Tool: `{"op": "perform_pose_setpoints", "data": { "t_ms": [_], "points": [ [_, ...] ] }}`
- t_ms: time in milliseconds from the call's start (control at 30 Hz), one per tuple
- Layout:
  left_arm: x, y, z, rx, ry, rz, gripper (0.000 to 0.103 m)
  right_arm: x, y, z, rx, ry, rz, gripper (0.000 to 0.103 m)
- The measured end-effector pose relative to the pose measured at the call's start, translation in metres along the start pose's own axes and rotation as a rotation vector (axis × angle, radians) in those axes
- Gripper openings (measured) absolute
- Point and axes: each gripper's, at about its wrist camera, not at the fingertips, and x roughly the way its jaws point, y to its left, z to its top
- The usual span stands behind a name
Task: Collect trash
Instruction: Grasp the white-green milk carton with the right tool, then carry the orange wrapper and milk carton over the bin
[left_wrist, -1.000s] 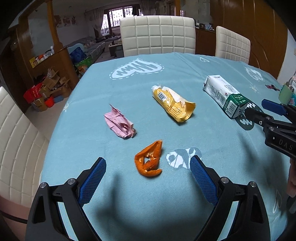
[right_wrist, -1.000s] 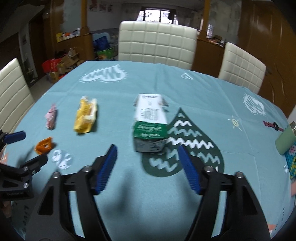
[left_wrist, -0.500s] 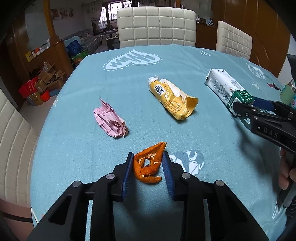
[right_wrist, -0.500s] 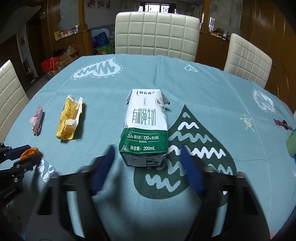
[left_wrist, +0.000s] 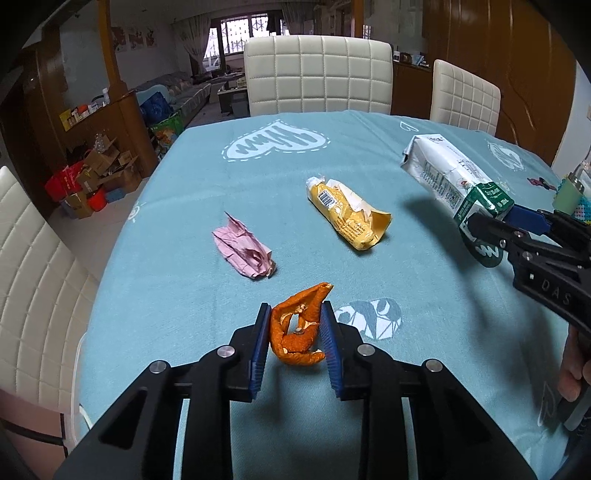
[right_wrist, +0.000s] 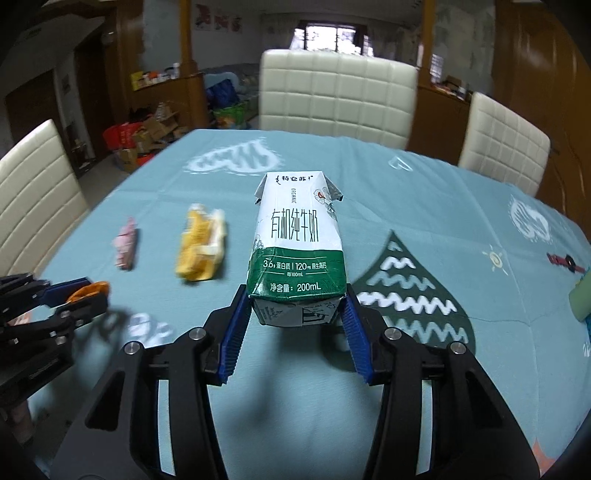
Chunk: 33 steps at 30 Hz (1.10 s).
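Note:
My left gripper (left_wrist: 295, 332) is shut on an orange peel (left_wrist: 297, 326) and holds it just above the blue tablecloth (left_wrist: 184, 295). My right gripper (right_wrist: 295, 314) is shut on the green end of a white and green milk carton (right_wrist: 299, 243) and holds it lifted off the table; the carton also shows in the left wrist view (left_wrist: 450, 177). A yellow wrapper (left_wrist: 347, 214) and a crumpled pink paper (left_wrist: 243, 251) lie on the cloth beyond the peel. They also show in the right wrist view, the wrapper (right_wrist: 201, 247) and the paper (right_wrist: 125, 247).
White padded chairs stand at the far side (left_wrist: 317, 77), far right (left_wrist: 465, 96) and left (left_wrist: 29, 295). A green cup (left_wrist: 567, 195) stands near the right table edge. Boxes (left_wrist: 96, 173) clutter the floor at the far left.
Both grippers closed from wide open. The left shut on the orange peel, the right on the milk carton. Both items are now raised off the cloth.

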Motion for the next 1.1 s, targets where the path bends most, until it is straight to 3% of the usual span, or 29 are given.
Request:
{"op": "perform_pose_setpoints", "data": {
  "t_ms": [367, 833, 1100],
  "points": [
    [-0.042, 0.045, -0.019, -0.06, -0.065, 0.052, 0.027, -0.036, 0.088, 0.001, -0.144, -0.039, 0.096, 0.051],
    [-0.079, 0.15, -0.066, -0.223, -0.092, 0.166, 0.027, -0.047, 0.215, 0.003, -0.331, -0.051, 0.203, 0.051],
    [-0.088, 0.197, -0.087, -0.294, -0.095, 0.242, 0.027, -0.045, 0.267, 0.005, -0.398, -0.057, 0.266, 0.051]
  ]
}}
